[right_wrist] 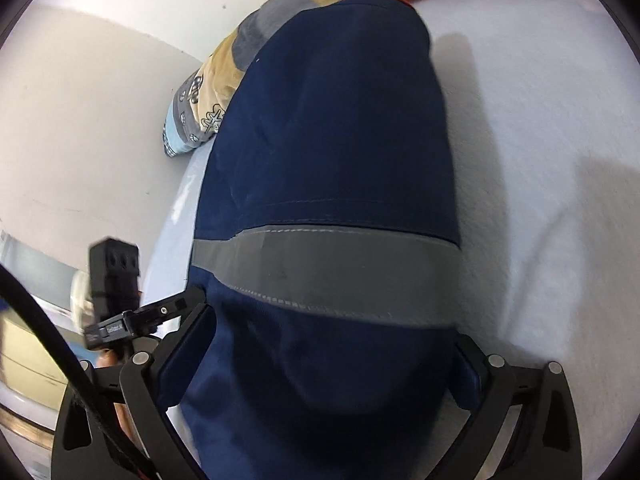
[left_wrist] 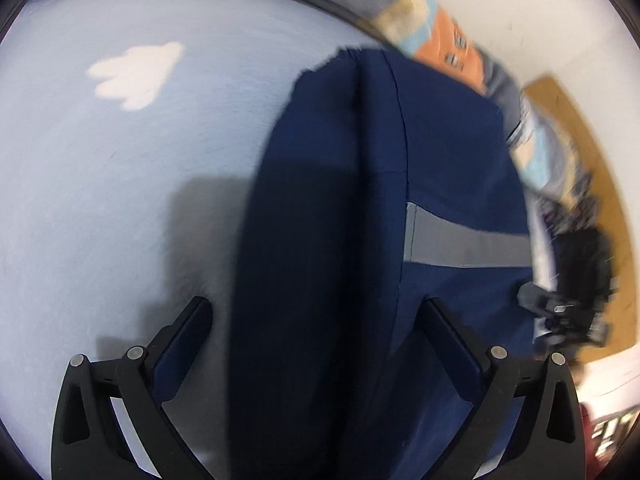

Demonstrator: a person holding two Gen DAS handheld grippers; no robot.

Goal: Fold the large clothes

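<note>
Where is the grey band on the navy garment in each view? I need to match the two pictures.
Left wrist: the grey band sits right of centre, running to the garment's right edge.
Right wrist: the grey band crosses the middle, spanning the navy garment.
Shared landmark: the patterned blanket beyond the garment.

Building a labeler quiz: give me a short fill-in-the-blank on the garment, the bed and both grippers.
1. The garment is dark ____ in colour.
2. A ____ band runs across the garment.
3. The jaws of the right gripper stand ____, with cloth between them.
4. On the sheet, a ____ shape shows near the left gripper.

Answers: blue; grey; open; white
</note>
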